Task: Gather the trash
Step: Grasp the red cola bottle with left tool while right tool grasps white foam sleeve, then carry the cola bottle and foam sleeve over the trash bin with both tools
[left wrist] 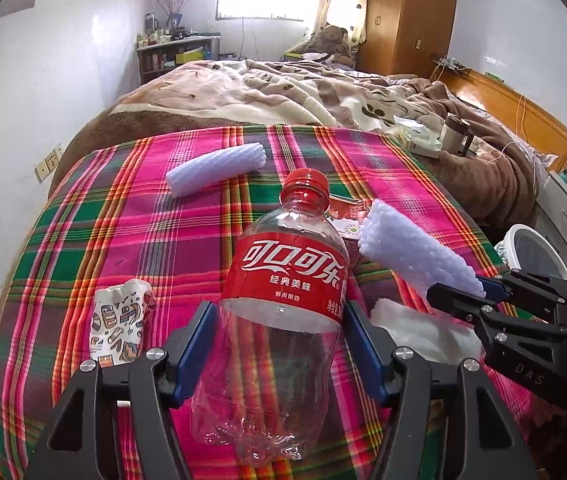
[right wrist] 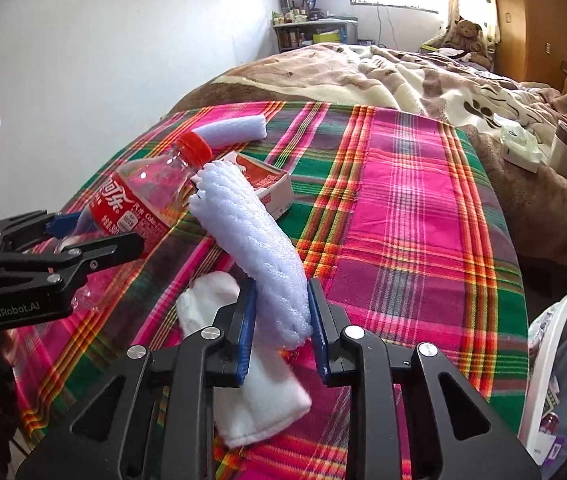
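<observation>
My left gripper [left wrist: 279, 320] is shut on an empty Coca-Cola bottle [left wrist: 283, 292] with a red cap, held above the plaid cloth; it also shows in the right wrist view [right wrist: 131, 204]. My right gripper [right wrist: 281, 300] is shut on a white foam net sleeve [right wrist: 251, 240], lifted off the cloth; the sleeve also shows in the left wrist view [left wrist: 415, 248]. On the cloth lie a second foam sleeve [left wrist: 215, 170], a crumpled patterned paper cup [left wrist: 119, 326], a white tissue [right wrist: 259, 392] and a small red-and-white carton [right wrist: 271, 188].
The plaid cloth [right wrist: 403, 208] covers the foot of a bed with a brown blanket [left wrist: 243, 88]. A white bin [right wrist: 555, 364] with a liner stands at the right, below the bed's edge. A mug [left wrist: 453, 132] and tissue pack sit on the blanket.
</observation>
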{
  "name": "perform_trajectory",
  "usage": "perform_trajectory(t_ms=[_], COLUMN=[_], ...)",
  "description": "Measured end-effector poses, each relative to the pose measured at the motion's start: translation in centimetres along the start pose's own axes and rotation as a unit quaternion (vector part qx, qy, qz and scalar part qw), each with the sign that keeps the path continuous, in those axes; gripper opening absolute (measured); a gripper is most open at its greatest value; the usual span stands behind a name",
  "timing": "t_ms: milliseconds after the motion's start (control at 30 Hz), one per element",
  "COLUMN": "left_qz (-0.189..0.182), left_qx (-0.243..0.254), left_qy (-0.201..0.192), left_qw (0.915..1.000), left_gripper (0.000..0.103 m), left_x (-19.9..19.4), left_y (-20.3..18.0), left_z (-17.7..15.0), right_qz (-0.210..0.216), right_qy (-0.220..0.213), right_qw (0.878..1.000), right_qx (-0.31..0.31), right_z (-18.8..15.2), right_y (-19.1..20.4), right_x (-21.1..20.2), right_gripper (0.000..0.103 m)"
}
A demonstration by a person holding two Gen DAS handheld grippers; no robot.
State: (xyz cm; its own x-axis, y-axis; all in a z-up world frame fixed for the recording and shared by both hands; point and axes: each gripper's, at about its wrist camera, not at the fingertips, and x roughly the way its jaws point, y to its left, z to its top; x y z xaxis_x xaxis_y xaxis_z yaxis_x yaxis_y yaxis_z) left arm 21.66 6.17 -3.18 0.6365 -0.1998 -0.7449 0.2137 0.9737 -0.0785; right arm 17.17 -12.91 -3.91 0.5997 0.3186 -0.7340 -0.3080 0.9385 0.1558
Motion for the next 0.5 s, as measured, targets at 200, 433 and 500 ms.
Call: perform_trajectory(t_ms=[200, 433, 500], left_qz=[-0.001, -0.005, -0.008], left_qx=[-0.008, -0.002, -0.002], left_qy=[-0.013, -0.035, -0.042], left_qw=[0.9999, 0.9994, 0.9991], left_gripper=[0.064, 0.065, 0.065], left_x=[-1.4, -3.8, -4.5], left_y=[-0.4, -1.9, -2.4], left_z=[-0.4, -0.4, -0.4], right_qz=[0.000, -0.024, -0.026], right_qy=[-0.016, -0.038, -0.046], right_qw=[1.000, 0.999, 0.998], right_qx=[0.005, 0.021, 0.028], right_z=[-0.3, -0.7, -0.9], right_y=[-0.2, -0.9, -1.2], right_x=[-1.2, -3.0, -3.7], right_gripper=[0.026, 0.026, 0.026])
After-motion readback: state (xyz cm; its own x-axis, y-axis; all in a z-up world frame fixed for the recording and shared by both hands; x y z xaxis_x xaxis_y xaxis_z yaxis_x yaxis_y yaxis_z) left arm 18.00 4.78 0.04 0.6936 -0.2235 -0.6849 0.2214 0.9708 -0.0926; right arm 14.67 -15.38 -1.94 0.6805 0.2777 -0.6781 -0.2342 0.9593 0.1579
